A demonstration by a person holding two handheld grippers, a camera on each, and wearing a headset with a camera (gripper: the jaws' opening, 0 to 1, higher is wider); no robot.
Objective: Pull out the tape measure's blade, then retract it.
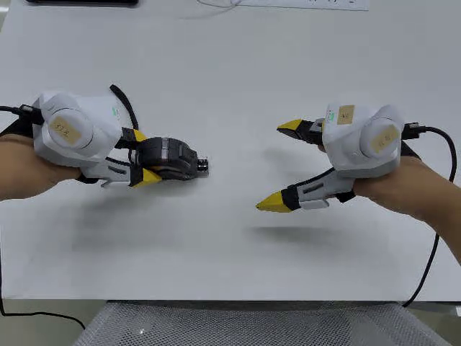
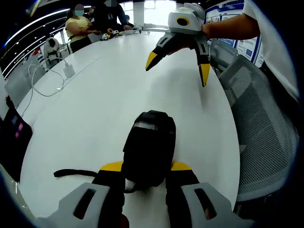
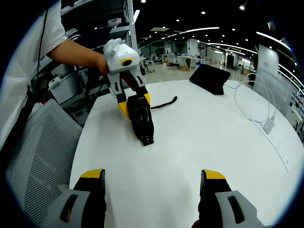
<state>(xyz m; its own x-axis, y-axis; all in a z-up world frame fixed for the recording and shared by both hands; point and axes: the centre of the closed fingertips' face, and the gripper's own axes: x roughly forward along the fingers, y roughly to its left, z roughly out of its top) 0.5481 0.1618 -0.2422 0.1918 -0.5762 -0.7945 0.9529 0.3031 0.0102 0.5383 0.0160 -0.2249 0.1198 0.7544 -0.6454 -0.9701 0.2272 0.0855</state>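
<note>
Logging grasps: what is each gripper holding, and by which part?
Left gripper clamps the tape measure by its case's rear sides; right gripper is open, empty.

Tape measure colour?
The tape measure is black with some grey; the head view shows it best.

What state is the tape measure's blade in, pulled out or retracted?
Retracted: its hook sits against the tape measure, gripped by the left gripper; nothing stretches out.

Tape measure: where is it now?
Head view, left of centre over the table: the tape measure is held between the left gripper's fingers, facing the open right gripper.
</note>
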